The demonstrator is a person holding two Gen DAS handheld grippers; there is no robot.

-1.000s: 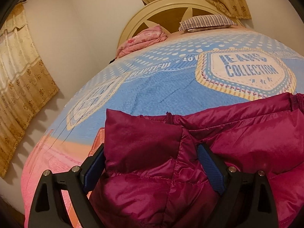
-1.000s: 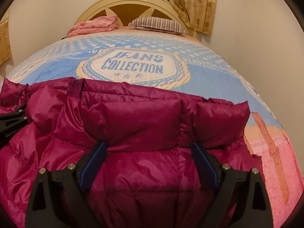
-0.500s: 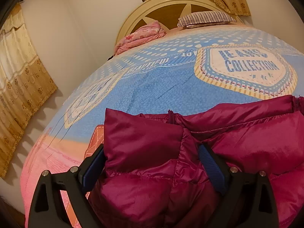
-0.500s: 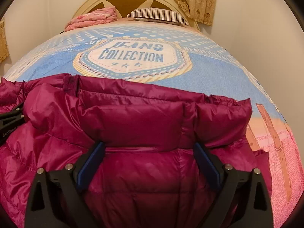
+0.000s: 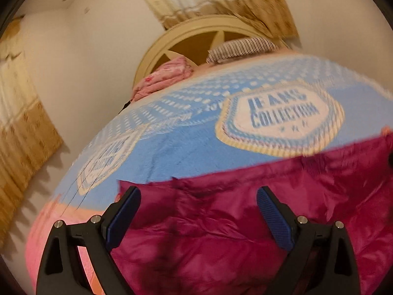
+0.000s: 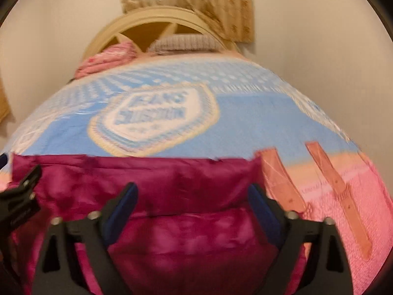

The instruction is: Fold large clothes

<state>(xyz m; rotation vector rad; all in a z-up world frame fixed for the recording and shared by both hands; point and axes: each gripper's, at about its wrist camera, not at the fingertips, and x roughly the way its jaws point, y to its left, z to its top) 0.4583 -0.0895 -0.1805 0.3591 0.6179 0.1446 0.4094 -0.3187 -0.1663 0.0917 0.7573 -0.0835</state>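
A large magenta puffer jacket [image 5: 245, 221] lies on the near end of the bed, and also fills the lower part of the right wrist view [image 6: 191, 233]. My left gripper [image 5: 199, 211] is open, its blue pads spread wide above the jacket's left part. My right gripper [image 6: 194, 206] is open too, its pads spread above the jacket's right part, near a folded edge. The left gripper's black frame [image 6: 19, 196] shows at the left edge of the right wrist view. Both views are blurred by motion.
The bed [image 5: 186, 147] has a blue and pink cover with a "JEANS COLLECTION" badge [image 6: 152, 120]. A pink folded quilt [image 5: 167, 76] and a striped pillow [image 5: 243, 46] lie by the round headboard [image 6: 157, 24]. Walls and curtains stand close on both sides.
Both grippers have lifted and drawn back from the jacket; the puffy fold that stood between the fingers now lies flatter on the bed. The cameras tilted upward.
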